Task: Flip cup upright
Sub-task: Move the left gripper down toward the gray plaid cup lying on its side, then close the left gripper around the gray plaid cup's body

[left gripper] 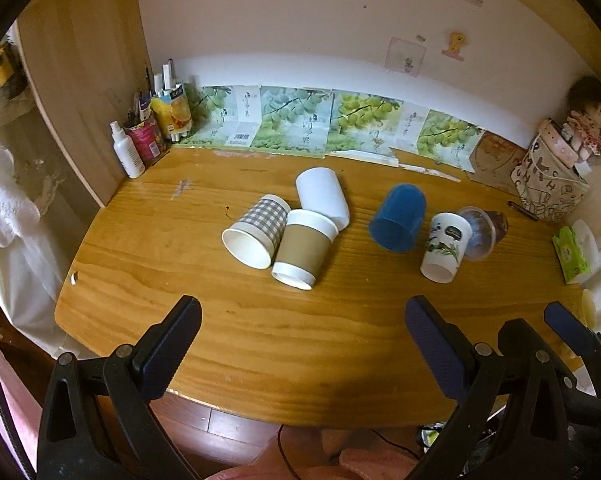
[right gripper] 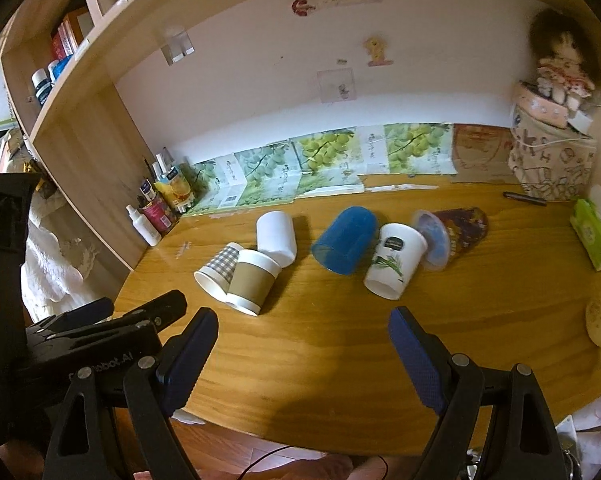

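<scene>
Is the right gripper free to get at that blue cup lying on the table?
Probably yes: the right gripper is open, and only bare table lies between it and the blue cup.

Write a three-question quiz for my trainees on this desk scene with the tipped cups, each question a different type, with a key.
1. True or false: the blue cup stands upright on the desk.
2. Multiple choice: which cup touches the checked cup? A. the brown-sleeved cup B. the blue cup C. the leaf-print cup
3. Fill in: the left gripper and the right gripper both hover over the near edge of the desk with their jaws ____.

Key: 1. False; it lies on its side. 2. A. 3. open, holding nothing.
</scene>
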### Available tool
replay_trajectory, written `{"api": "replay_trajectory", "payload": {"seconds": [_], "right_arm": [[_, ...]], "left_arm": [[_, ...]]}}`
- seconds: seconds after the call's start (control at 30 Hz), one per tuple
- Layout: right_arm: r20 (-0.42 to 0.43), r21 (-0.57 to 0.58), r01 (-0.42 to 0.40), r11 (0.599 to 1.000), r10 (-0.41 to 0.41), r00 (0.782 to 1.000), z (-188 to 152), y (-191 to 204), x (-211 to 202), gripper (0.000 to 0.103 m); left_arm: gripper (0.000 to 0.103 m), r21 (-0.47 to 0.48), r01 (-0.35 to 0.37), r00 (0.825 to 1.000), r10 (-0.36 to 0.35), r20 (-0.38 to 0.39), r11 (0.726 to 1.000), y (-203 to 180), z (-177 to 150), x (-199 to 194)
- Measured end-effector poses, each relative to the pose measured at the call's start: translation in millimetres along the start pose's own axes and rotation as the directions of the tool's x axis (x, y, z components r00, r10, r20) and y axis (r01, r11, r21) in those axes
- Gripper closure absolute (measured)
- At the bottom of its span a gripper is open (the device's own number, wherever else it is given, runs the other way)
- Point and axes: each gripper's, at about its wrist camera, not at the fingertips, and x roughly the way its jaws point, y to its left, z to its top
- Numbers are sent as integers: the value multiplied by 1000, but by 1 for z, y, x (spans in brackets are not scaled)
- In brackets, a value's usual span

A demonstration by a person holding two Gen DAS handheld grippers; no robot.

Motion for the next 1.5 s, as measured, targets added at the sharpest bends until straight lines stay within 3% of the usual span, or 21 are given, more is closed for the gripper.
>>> {"api": "replay_trajectory", "payload": {"seconds": [0.47,0.97,1.17,1.3,1.5], "right_arm": [[-148,50,-40,998,47,988,31,19,77,15],[-361,81,-23,996,50,931,45,22,151,15],[-416,50,-13,999,32,909,45,26,170,15],[-451,20,-3,1000,12,893,44,28,180,15],[-461,-8,7,1000,-10,887,46,27,186,15]], "left_arm": [[1,25,-12,990,15,-143,1000,31,40,56],[1,61,-52,962,67,-264,997,55,72,121],[1,77,-53,939,76,-335,996,60,73,152],[1,55,-31,909,50,-413,998,63,70,173],[1,47,-16,883,36,-469,999,62,69,195]]}}
